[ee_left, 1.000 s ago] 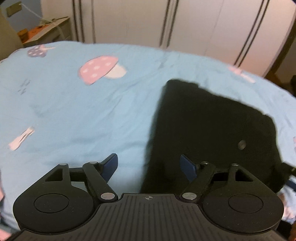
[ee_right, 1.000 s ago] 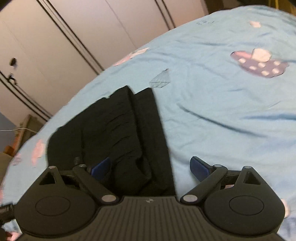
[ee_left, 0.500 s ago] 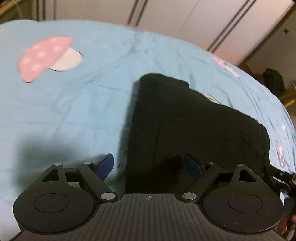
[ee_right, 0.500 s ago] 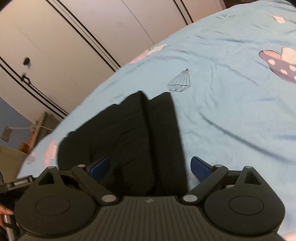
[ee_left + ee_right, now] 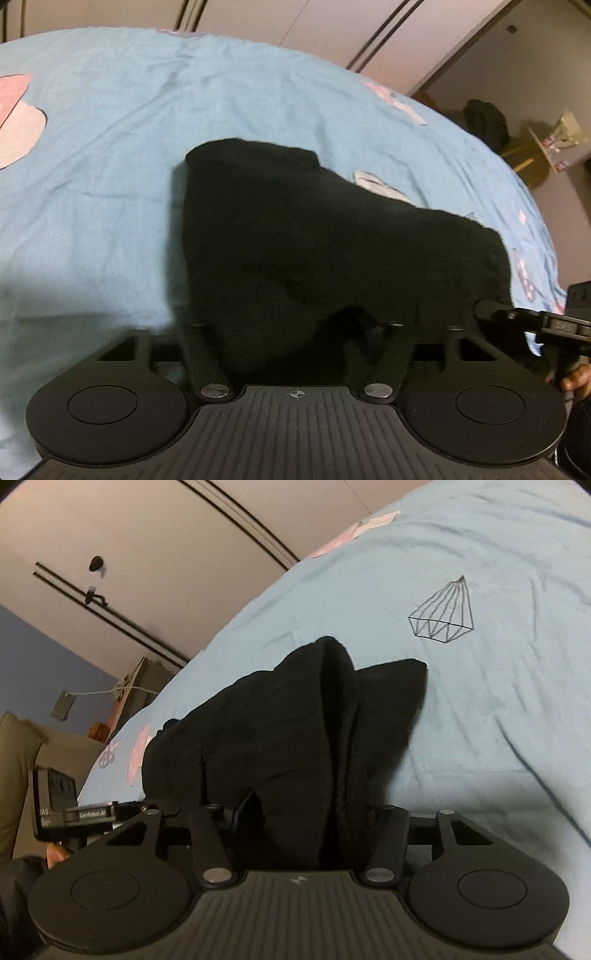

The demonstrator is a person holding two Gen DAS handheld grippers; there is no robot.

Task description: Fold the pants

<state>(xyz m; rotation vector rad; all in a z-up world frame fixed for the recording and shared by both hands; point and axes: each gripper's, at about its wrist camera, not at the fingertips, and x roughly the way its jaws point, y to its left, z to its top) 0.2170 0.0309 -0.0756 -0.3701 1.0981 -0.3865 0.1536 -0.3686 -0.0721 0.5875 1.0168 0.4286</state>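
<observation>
Nearest, the left claw [image 5: 295, 332] and right claw [image 5: 314, 812] each pinch the near edge of the black pants [image 5: 314, 240]; soft, limp and light, best gripped at corners; they lie folded on the blue bed [image 5: 110, 147].

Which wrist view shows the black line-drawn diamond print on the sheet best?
The right wrist view: the diamond print sits sharp and unobstructed on the blue sheet, just beyond the black pants. The left wrist view does not show it at all, only mushroom prints around the pants.
</observation>
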